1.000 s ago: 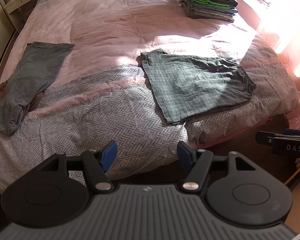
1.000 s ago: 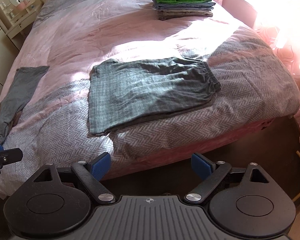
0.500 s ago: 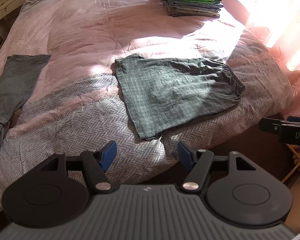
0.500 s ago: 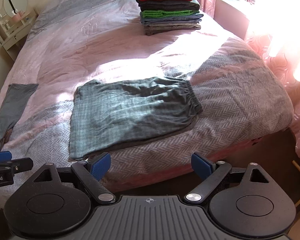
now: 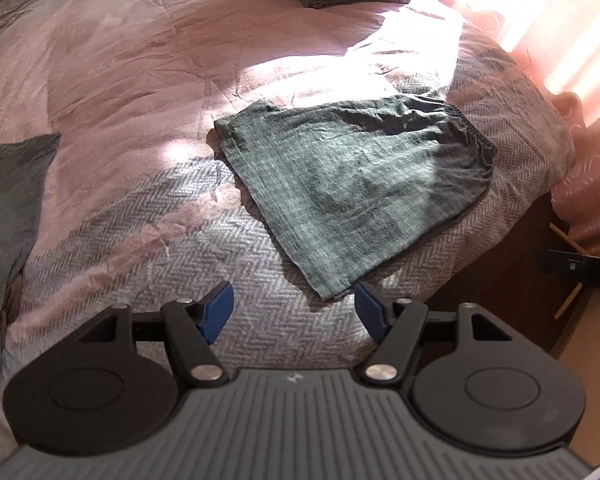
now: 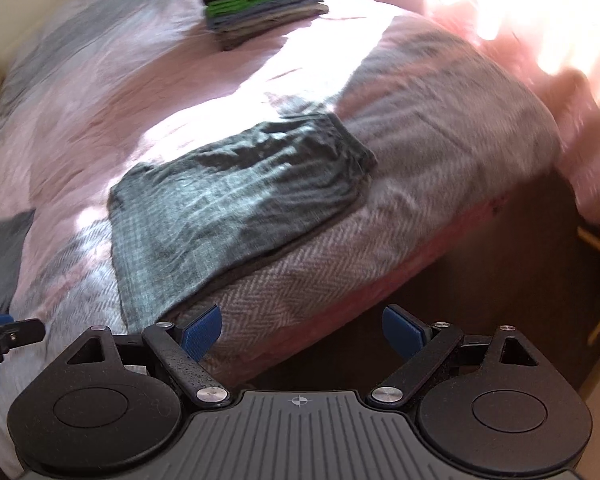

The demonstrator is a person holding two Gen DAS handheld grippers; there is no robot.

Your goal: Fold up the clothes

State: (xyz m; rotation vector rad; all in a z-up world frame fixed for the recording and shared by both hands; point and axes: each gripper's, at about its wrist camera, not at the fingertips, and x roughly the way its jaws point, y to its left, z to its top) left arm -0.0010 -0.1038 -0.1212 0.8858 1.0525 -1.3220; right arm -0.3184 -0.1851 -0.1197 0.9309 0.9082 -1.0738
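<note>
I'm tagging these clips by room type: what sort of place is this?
Most likely a home bedroom: a bed with a pink and grey herringbone cover, a stack of folded clothes at its far end, and grey shorts spread flat near the edge.

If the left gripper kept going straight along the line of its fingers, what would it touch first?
Most likely the near corner of the grey-green woven shorts, which lies just ahead between the open fingers of the left gripper, on the herringbone bedcover. Depth is unclear; the cover itself might come first.
</note>
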